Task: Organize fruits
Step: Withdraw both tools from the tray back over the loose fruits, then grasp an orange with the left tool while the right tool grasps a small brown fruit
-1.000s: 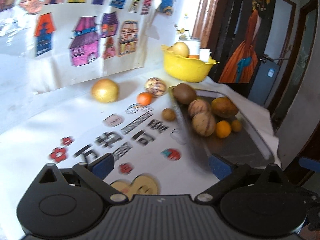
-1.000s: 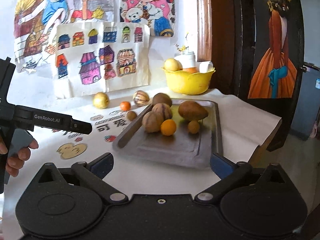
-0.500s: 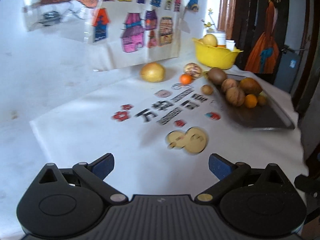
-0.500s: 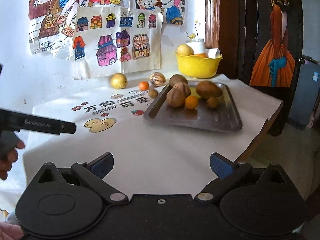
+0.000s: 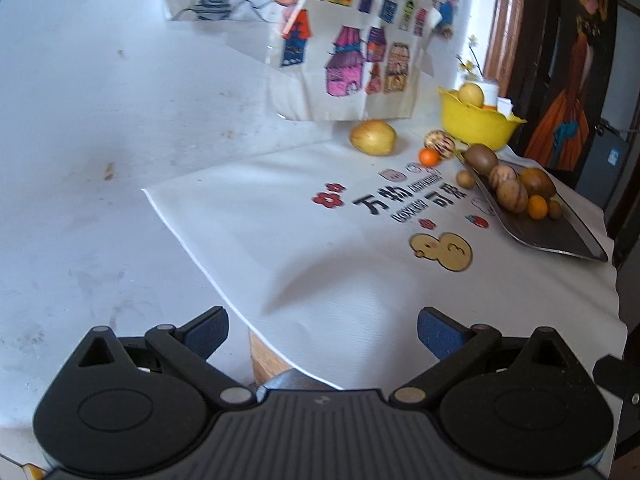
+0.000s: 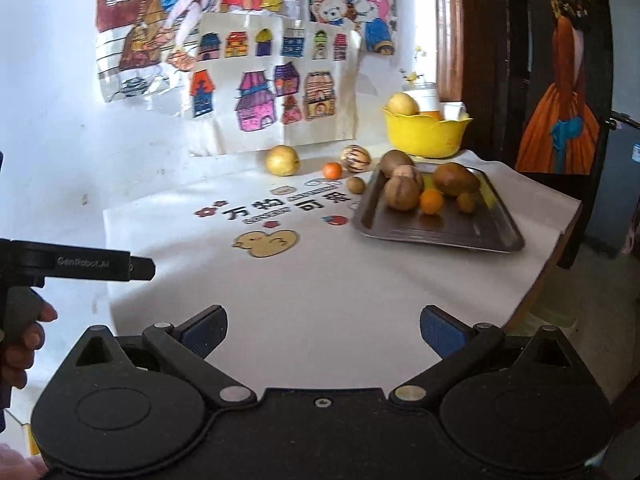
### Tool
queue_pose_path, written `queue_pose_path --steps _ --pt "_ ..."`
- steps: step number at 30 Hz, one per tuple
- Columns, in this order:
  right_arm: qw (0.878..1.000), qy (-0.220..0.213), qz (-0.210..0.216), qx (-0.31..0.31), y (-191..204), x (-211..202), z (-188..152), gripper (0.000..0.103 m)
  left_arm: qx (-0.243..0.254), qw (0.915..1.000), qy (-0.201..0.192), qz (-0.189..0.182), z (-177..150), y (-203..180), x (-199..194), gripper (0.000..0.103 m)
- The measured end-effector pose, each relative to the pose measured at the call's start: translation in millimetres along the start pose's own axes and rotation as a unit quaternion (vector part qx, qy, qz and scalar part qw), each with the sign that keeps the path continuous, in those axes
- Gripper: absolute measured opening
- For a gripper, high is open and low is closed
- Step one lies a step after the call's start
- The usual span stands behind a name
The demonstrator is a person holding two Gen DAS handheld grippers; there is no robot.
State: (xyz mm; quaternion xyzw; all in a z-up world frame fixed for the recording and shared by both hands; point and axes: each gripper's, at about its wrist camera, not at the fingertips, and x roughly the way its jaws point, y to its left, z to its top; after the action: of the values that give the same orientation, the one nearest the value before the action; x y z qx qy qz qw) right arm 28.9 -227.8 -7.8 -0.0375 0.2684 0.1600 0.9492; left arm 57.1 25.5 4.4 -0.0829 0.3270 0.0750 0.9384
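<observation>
The left gripper point(image 5: 322, 330) and the right gripper point(image 6: 323, 330) both hang with blue-padded fingers point(image 6: 205, 329) spread wide, holding and touching nothing. The fruits lie well ahead: several piled on the metal tray point(image 6: 472, 238), others loose on the white cloth point(image 6: 320, 280) beside the yellow bowl point(image 6: 424, 134).

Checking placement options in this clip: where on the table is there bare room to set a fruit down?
The near half of the metal tray is bare; its far half is crowded with fruit. The white cloth between the duck print and the near edge is free. The back strip by the yellow bowl is cluttered with loose fruit.
</observation>
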Motion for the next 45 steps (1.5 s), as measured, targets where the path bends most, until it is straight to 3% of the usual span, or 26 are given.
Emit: queue_pose_path --steps 13,20,27,33,38,45 --pt "0.997 -0.011 0.045 -0.055 14 21 24 0.102 -0.029 0.999 -0.009 0.034 8 28 11 0.103" --pt "0.995 -0.008 0.056 -0.081 7 55 56 0.102 -0.001 0.9982 -0.036 0.049 34 23 29 0.103" --pt "0.983 -0.018 0.057 -0.173 -2 82 108 0.102 0.042 0.9956 -0.062 0.056 76 12 57 0.103" --pt "0.976 -0.009 0.098 -0.197 -28 113 147 0.102 0.081 0.9896 -0.096 0.07 109 3 74 0.103" --pt "0.973 0.011 0.1 -0.208 -45 150 159 0.102 0.108 0.9877 -0.101 0.05 126 -6 94 0.103" --pt "0.964 0.046 0.112 -0.237 -57 202 151 0.102 0.141 0.9868 -0.07 -0.038 143 -29 131 0.103"
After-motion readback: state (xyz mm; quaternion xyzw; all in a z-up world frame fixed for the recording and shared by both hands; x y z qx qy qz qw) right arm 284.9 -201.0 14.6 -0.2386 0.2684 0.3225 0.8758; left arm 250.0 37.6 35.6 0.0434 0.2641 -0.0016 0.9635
